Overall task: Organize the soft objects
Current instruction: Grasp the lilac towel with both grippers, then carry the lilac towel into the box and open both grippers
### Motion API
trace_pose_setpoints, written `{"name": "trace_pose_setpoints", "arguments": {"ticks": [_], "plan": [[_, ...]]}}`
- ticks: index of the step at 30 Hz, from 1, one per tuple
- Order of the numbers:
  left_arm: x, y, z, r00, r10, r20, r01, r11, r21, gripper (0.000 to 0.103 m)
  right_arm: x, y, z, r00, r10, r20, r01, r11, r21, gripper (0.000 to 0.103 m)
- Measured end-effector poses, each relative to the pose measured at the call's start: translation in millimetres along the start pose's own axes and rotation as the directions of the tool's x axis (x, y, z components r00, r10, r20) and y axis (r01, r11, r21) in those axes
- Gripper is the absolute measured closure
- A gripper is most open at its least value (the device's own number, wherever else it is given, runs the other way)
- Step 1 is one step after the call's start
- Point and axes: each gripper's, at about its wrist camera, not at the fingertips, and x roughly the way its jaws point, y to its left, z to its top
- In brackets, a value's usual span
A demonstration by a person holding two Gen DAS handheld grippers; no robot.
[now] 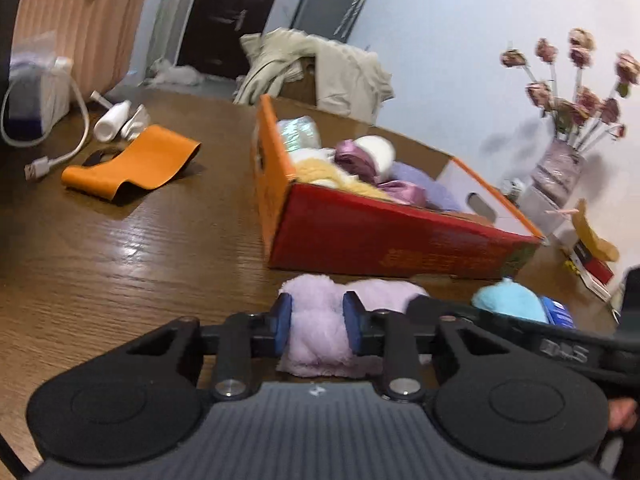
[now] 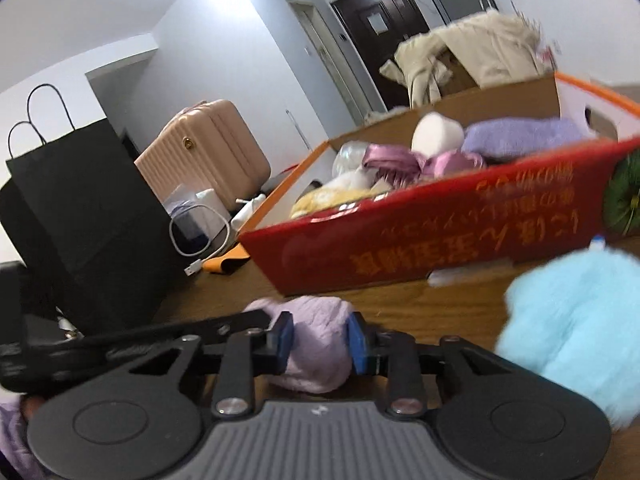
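A lilac fluffy cloth (image 1: 316,320) lies on the wooden table in front of the red cardboard box (image 1: 380,236). My left gripper (image 1: 317,320) is shut on one end of it. My right gripper (image 2: 320,338) is shut on the other end of the same lilac cloth (image 2: 316,340). A fluffy light-blue item (image 2: 572,320) lies on the table right of my right gripper; it also shows in the left wrist view (image 1: 510,300). The box (image 2: 440,240) holds several soft items: yellow, white, pink satin and purple.
An orange leather piece (image 1: 132,164), a white cable (image 1: 60,152) and a small white bottle (image 1: 112,120) lie at the left. A vase of dried roses (image 1: 560,160) stands at the right. A black paper bag (image 2: 80,200) and a pink suitcase (image 2: 204,152) stand behind.
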Motion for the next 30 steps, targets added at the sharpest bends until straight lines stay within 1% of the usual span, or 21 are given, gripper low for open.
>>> {"name": "trace_pose_setpoints", "arguments": {"ticks": [2,4,6,7,8,9,11,15,17,19,22,24,26,28,30], "plan": [[-0.1,-2.0,-3.2,1.0,0.015,-0.011,-0.015,1.0,-0.005,0.074,2.0,-1.1,-1.1,1.0,0.004,-0.014,-0.004,1.0,-0.003,0.075],[0.1,1.5,-1.2,1.0,0.014,-0.02,-0.014,0.999,-0.032,0.069,4.8,-1.9,-0.4,1.0,0.008,-0.022,-0.008,1.0,0.003,0.074],[1.0,6.4,0.5,0.999,0.016,-0.035,-0.018,0.998,-0.062,0.059,7.6,-4.9,0.9,0.999,0.013,-0.034,-0.013,1.0,0.024,0.072],[1.2,7.7,0.7,0.999,0.018,-0.038,-0.021,0.998,-0.067,0.059,7.1,-6.7,0.9,0.999,0.017,-0.04,-0.015,0.999,0.035,0.071],[1.5,7.0,1.0,0.999,0.017,-0.039,-0.019,0.998,-0.063,0.061,7.4,-8.2,1.2,0.999,0.024,-0.044,-0.022,0.999,0.043,0.071],[2.0,5.4,0.6,0.999,0.008,-0.036,-0.01,0.999,-0.053,0.069,8.1,-8.6,0.6,0.999,0.027,-0.045,-0.025,0.999,0.046,0.071],[0.5,2.3,-0.7,1.0,-0.011,-0.027,0.01,0.999,-0.034,0.078,8.4,-8.6,0.1,0.998,0.034,-0.048,-0.032,0.998,0.045,0.073],[-0.8,-4.6,-2.8,1.0,0.006,-0.009,-0.006,1.0,-0.003,0.082,6.2,-5.9,-1.4,0.999,0.034,-0.041,-0.033,0.999,0.028,0.078],[-8.5,-12.8,-3.3,0.999,0.034,-0.009,-0.034,0.999,-0.006,0.085,1.9,-3.8,-3.0,0.999,0.038,-0.035,-0.038,0.999,0.022,0.08],[-25.9,-27.5,-7.8,0.999,0.032,0.002,-0.032,0.999,-0.013,0.086,-11.5,6.0,-5.9,0.999,0.024,-0.036,-0.024,1.0,-0.007,0.082],[-62.3,-57.1,-17.1,0.998,0.04,0.038,-0.039,0.999,-0.021,0.086,-55.1,23.7,-15.5,0.999,0.05,0.015,-0.048,0.996,-0.08,0.082],[-87.9,-73.8,-25.3,0.997,-0.002,0.073,0.005,0.999,-0.049,0.086,-90.0,25.4,-24.4,0.997,0.068,0.044,-0.064,0.994,-0.084,0.082],[-105.1,-89.8,-33.8,0.995,-0.043,0.094,0.048,0.997,-0.054,0.086,-121.6,19.8,-32.5,0.995,0.081,0.062,-0.077,0.995,-0.064,0.082],[-110.0,-105.8,-38.9,0.993,-0.075,0.087,0.079,0.996,-0.049,0.086,-144.4,10.9,-37.9,0.994,0.079,0.075,-0.076,0.996,-0.045,0.082],[-107.7,-120.7,-39.5,0.993,-0.09,0.078,0.092,0.995,-0.028,0.086,-160.3,1.4,-39.3,0.994,0.065,0.088,-0.062,0.998,-0.03,0.082]]}}
